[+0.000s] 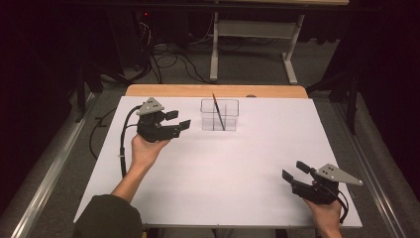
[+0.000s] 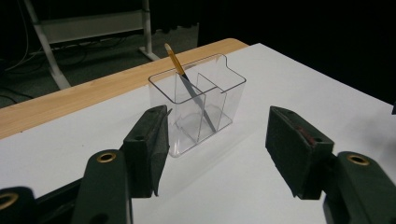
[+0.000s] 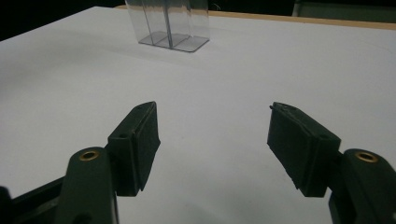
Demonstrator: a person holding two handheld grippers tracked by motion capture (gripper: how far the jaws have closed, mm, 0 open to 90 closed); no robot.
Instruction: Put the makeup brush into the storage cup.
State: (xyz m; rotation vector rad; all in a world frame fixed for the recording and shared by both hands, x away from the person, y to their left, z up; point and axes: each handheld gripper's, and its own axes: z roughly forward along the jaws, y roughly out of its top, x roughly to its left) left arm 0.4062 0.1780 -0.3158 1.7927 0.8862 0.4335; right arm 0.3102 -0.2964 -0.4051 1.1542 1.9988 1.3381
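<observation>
A clear plastic organiser box (image 1: 219, 115) with inner dividers stands upright near the far edge of the white table (image 1: 218, 168). A pencil (image 1: 218, 112) with a yellow tip leans inside it. My left gripper (image 1: 178, 120) hovers just left of the box, jaws wide apart and empty. In the left gripper view the box (image 2: 198, 108) and pencil (image 2: 187, 81) stand a short way beyond the open left gripper (image 2: 215, 154). My right gripper (image 1: 296, 171) rests at the near right corner, open and empty. In its own view the right gripper (image 3: 212, 144) points across bare table toward the box (image 3: 169, 28).
A wooden strip (image 1: 215, 90) borders the table's far edge. Beyond it are grey floor, tangled cables (image 1: 163, 57) and a white desk frame (image 1: 252, 34). Each gripper is held by a hand, the left arm in a dark sleeve (image 1: 109, 218).
</observation>
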